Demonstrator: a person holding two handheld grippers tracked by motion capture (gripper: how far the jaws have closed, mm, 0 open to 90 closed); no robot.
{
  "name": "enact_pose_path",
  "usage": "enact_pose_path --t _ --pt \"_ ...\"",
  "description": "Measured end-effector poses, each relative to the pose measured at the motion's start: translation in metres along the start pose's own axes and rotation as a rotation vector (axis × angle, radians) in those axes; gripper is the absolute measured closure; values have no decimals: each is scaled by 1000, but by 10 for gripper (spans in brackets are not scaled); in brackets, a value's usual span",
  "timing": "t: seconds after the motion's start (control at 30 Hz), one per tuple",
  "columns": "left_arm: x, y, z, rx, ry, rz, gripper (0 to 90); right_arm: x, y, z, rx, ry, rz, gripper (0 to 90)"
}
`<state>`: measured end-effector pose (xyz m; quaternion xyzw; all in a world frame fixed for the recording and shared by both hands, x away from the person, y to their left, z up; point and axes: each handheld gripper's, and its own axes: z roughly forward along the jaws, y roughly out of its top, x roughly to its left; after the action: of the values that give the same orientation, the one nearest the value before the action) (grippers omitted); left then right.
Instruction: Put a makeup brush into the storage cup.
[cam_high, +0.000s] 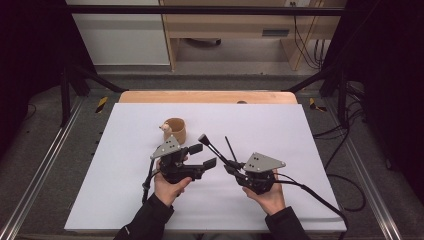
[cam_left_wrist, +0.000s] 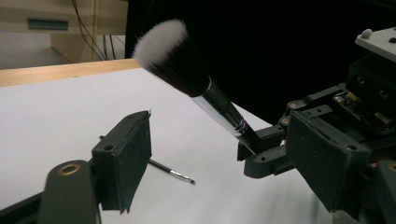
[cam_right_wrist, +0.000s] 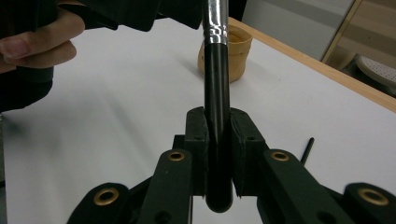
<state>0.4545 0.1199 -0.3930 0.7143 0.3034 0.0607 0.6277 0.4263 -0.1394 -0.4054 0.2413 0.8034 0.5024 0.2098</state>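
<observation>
The right gripper (cam_right_wrist: 218, 154) is clamped on the black handle of a makeup brush (cam_left_wrist: 187, 74) (white-tipped bristles), which slants up towards the left gripper (cam_high: 206, 155), whose jaws stand apart around nothing. A thin brush (cam_left_wrist: 173, 172) lies on the worktop (cam_high: 280, 125) between the grippers; a tan cup (cam_high: 176, 130) stands just beyond the left one.

A lab: black metal frame (cam_high: 75, 75), floor cables (cam_high: 345, 165), white-covered table (cam_high: 280, 125).

makeup brush (cam_right_wrist: 217, 107) bristles cut off by top edge, thin brush (cam_left_wrist: 170, 171) partly hidden behind jaw
</observation>
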Motion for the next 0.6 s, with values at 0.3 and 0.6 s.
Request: enact_pose_path --t 0.3,0.6 --pt "-1 -1 9 4 0 -8 308 0 0 1 -4 7 -1 794" --pt "-2 -1 11 7 -11 -28 411 2 -1 3 -3 23 -1 794"
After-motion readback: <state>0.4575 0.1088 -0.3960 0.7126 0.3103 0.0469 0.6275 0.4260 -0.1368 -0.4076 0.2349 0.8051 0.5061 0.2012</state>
